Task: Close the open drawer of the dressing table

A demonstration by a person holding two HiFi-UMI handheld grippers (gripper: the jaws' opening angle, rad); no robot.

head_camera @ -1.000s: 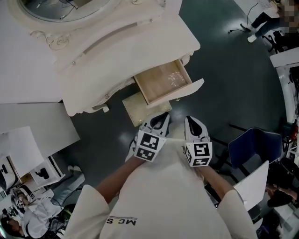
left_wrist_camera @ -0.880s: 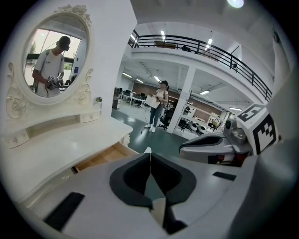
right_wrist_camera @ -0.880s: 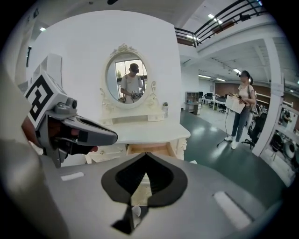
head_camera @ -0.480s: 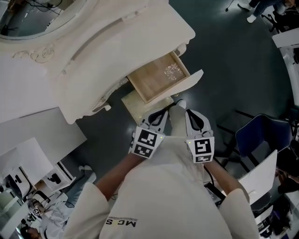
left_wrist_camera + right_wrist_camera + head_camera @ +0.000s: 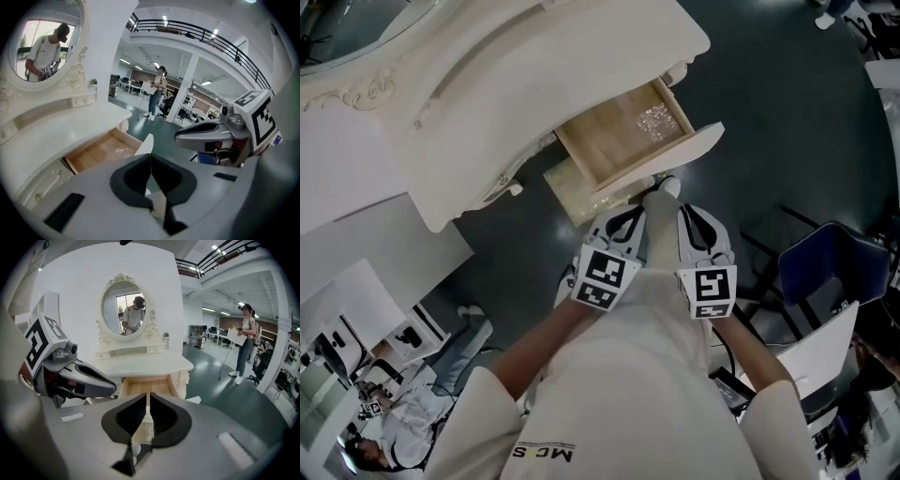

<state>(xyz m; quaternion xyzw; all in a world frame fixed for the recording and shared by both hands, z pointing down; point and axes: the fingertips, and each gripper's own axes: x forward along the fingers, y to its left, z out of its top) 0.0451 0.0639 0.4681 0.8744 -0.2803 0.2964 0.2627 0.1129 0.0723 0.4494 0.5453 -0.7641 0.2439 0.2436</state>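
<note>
Claws dipped in closer over that last second, left claw (image 5: 630,221) and right claw (image 5: 692,217) both clenched on nothing, but the drawer (image 5: 623,136) still hung wide open off the dressing table (image 5: 487,84) ahead, so I reckoned the push hadn't started.

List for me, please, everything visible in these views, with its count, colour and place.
dressing table: one, cream, upper left of the head view.
mirror: one, oval, cream carved frame, on the dressing table.
drawer: one, pale wood inside, cream front, pulled open.
clear shiny item: one, transparent, inside the drawer; kind unclear.
stool: one, beige, on the floor below the drawer.
chair: one, blue, at the person's right.
bystander: one, standing on the green floor, far right.
left tongs: one, white and black, shut, empty.
right tongs: one, white and black, shut, empty.
</note>
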